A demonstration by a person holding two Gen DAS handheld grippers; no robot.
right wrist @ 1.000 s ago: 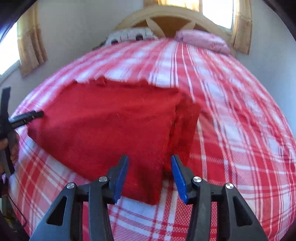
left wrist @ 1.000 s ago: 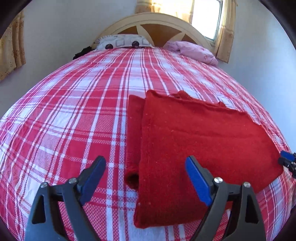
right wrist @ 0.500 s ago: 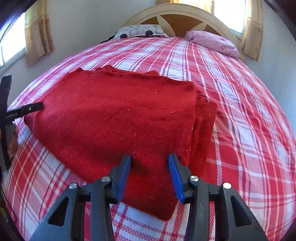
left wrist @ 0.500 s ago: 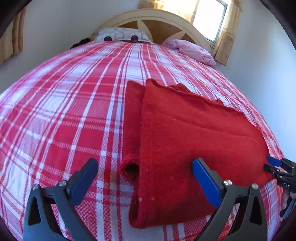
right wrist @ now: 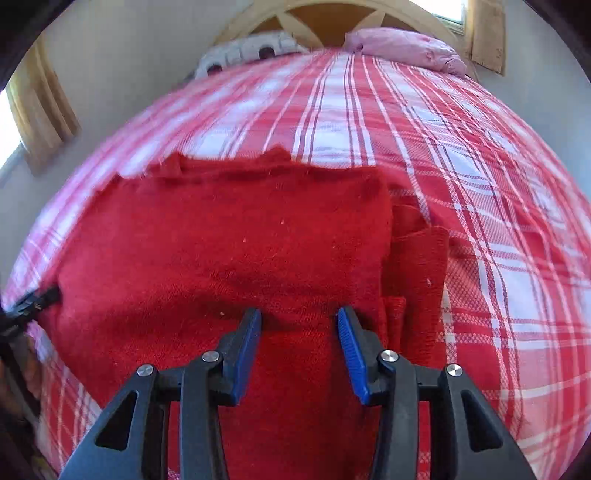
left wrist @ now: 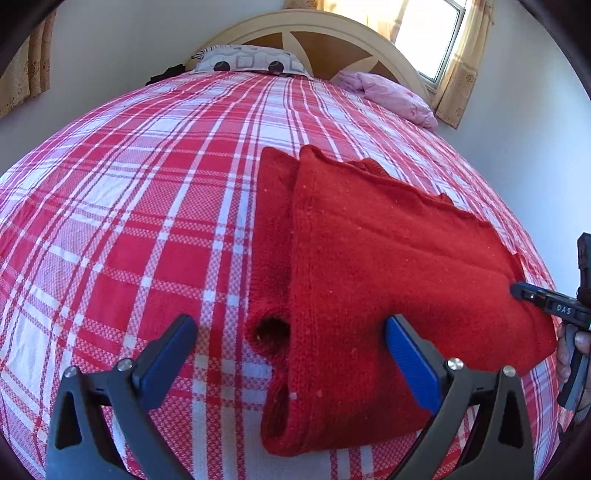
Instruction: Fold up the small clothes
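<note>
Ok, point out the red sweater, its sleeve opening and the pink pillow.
red sweater [left wrist: 388, 266], left wrist view, middle of folded top layer.
sleeve opening [left wrist: 271, 328], left wrist view, dark cuff hole.
pink pillow [right wrist: 402, 46], right wrist view, middle.

Daylight floods in from a window [left wrist: 436, 33] at the far right, behind the headboard, and it is blown out to white glare. The curtain [left wrist: 461, 70] beside it glows amber. The plaid bedspread [left wrist: 147, 206] is bright and evenly lit, with soft shadow only in the folds of the red garment [left wrist: 388, 266]. The left wrist view is sharp throughout. The right wrist view is smeared by motion blur, strongest at the far left over the patterned pillow [right wrist: 251, 48]. Both views bulge strongly, with black vignetted corners.
</note>
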